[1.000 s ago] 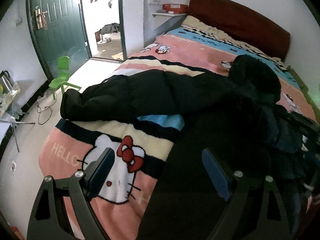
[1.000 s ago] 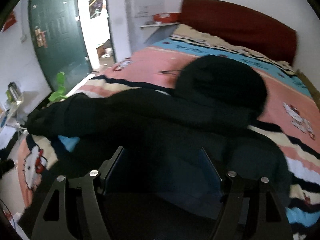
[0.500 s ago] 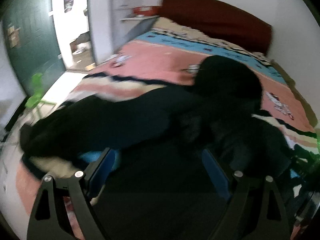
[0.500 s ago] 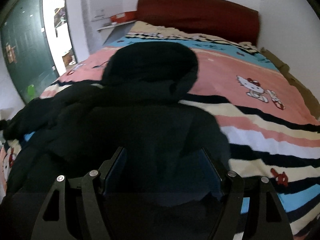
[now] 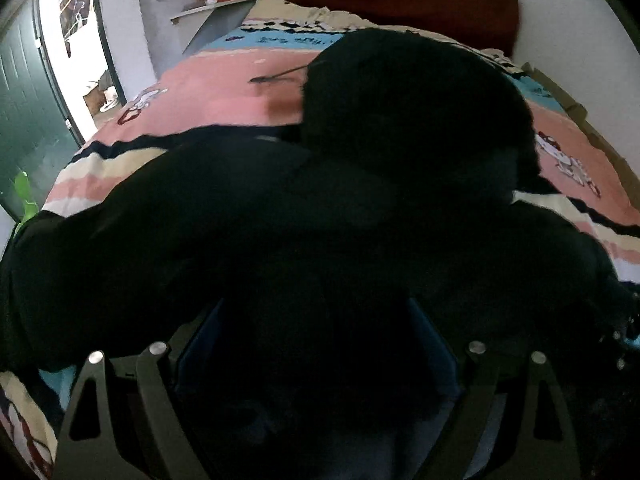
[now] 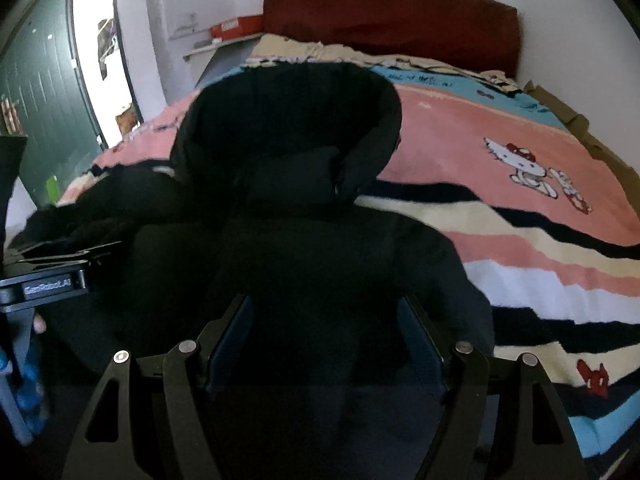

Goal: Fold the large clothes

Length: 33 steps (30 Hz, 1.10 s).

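Black padded fabric is filling most of both views: a hooded jacket (image 6: pixel 304 240) is lying spread across the striped cartoon-print blanket (image 6: pixel 520 240) on the bed, its hood (image 6: pixel 288 120) pointing toward the dark red headboard (image 6: pixel 392 20). At the far left, a green door (image 6: pixel 44 108) is standing beside a bright doorway. One sleeve (image 5: pixel 140 240) is stretching out toward the bed's left edge. The left gripper (image 5: pixel 316 344) is hovering low over the jacket's body, its fingers (image 5: pixel 200 340) spread apart with nothing visibly pinched between them. Further right, the right gripper (image 6: pixel 326 336) is sitting over the jacket's lower part, its fingers (image 6: pixel 420 340) likewise parted, dark cloth lying between and beneath them.
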Tool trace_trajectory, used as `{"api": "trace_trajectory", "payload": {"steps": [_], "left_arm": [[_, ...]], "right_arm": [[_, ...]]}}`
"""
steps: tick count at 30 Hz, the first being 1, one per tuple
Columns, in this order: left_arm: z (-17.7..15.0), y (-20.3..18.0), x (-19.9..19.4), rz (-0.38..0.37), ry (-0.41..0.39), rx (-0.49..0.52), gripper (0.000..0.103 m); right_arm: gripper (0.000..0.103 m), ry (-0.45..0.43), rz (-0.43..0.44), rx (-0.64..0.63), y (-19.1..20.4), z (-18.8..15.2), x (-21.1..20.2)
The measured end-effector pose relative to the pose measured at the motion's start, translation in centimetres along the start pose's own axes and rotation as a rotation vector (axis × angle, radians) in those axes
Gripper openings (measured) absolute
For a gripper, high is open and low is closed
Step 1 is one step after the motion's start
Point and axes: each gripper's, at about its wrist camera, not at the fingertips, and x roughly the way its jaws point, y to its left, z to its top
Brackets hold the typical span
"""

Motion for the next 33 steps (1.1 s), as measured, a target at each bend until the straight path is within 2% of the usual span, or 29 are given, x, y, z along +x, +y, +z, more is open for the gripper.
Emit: {"api": "trace_trajectory", "payload": {"steps": [2,5,7,9,11,14,17,20,23,24,27,33], "left_arm": [[0.0,1.7,-0.2,0.003,0.005,-0.007,0.089],[-0.5,5.3,-1.2,0.085,0.004,-0.029,0.090],[-0.8,7.0,-2.1,0.083,-0.001,-0.062,0.089],[-1.0,8.1,-3.7,0.112,-0.038,-0.075,0.089],[-0.7,8.1,-5.1,0.098,-0.068,-0.095,0.089],[-0.2,6.6,-6.6,0.005,-0.101,-0.127,0.089],[-0.1,3.5,-6.4,-0.050,-0.096,-0.091,0.089],[-1.2,1.1,-4.4,-0.048,-0.038,-0.036,0.089],[-2.7,0.6,-1.8,0.030,0.033,0.020,0.090],[-2.9,0.9,-1.7,0.019,0.039,0.009,0.090],[-3.0,2.4,-2.5,0.010,0.045,-0.028,0.089],[-4.8,4.8,-6.9,0.068,-0.010,-0.012,0.089]], "right_arm": [[0.074,0.008,0.001,-0.017,-0.5,-0.5,0.3],[0.074,0.026,-0.016,-0.033,-1.7,-1.0,0.5],[0.074,0.032,-0.057,-0.042,-2.6,-1.4,0.2],[0.075,0.042,-0.097,-0.024,-3.7,-1.6,-0.3],[0.075,0.037,-0.123,0.006,-4.3,-1.3,-1.3],[0.078,-0.009,-0.084,-0.004,-3.1,-0.5,-3.0],[0.082,-0.039,-0.032,-0.050,-0.6,-0.1,-4.0],[0.083,-0.032,0.002,-0.084,1.4,-0.3,-3.8],[0.083,0.011,0.022,-0.116,2.5,-1.2,-2.5],[0.083,0.044,0.021,-0.128,2.6,-1.8,-1.8],[0.083,0.108,0.001,-0.140,1.7,-3.2,-0.6],[0.083,0.089,-0.089,-0.096,0.1,-4.2,-3.6]]}}
